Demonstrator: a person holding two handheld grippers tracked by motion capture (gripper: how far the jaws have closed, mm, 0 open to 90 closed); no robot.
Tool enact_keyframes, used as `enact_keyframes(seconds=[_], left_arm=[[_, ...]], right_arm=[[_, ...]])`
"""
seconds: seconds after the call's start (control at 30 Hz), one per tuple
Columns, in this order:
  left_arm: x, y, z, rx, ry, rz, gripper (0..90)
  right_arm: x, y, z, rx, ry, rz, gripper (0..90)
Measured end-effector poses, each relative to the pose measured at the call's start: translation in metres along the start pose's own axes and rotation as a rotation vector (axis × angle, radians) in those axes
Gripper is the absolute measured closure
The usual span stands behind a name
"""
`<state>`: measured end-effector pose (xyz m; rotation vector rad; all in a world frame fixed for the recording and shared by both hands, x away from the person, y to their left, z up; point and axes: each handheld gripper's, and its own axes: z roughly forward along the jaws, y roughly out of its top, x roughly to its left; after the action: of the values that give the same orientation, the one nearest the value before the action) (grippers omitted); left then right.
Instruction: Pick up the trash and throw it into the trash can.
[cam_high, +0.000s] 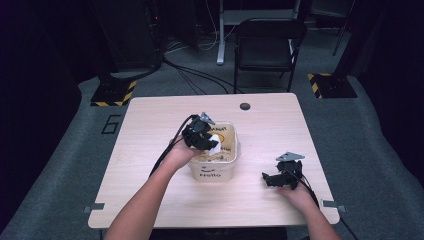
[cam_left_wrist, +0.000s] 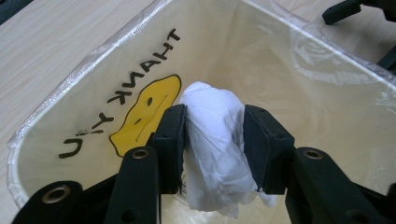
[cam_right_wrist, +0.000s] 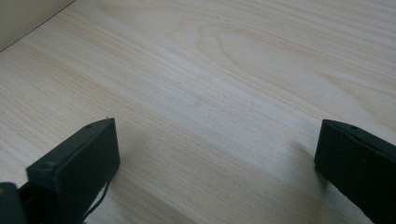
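A cream bin lined with a clear plastic bag stands at the middle of the table; its inner wall carries a yellow smiley and "THANK YOU". My left gripper hangs over the bin's left rim, shut on a crumpled white tissue held above the bin's inside. The tissue shows white beside the jaws in the high view. My right gripper rests low over the table to the right of the bin, open, with bare wood between its jaws.
The wooden table has a dark round grommet near its far edge. A black folding chair stands beyond the table. Yellow-black striped stand bases sit on the grey floor at both sides.
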<state>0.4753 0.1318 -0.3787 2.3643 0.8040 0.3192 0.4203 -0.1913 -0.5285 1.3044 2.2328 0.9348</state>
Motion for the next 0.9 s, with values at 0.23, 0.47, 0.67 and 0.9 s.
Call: enact_keyframes(seconds=[0.23,0.47,0.67,0.9], left_arm=[[0.001,0.000,-0.001,-0.005,0.002,-0.005,54.3],[0.003,-0.002,-0.010,-0.021,0.009,-0.001,48.8],[0.007,-0.005,-0.022,-0.050,0.019,-0.006,45.2],[0.014,-0.011,-0.035,-0.057,0.048,-0.020,41.9]], right_arm=[[0.000,0.000,0.000,0.000,0.002,0.001,0.0],[0.000,-0.001,-0.001,0.000,0.004,-0.010,0.0],[0.000,-0.001,-0.002,0.001,0.008,-0.011,0.0],[0.000,-0.001,-0.002,0.001,0.008,-0.010,0.0]])
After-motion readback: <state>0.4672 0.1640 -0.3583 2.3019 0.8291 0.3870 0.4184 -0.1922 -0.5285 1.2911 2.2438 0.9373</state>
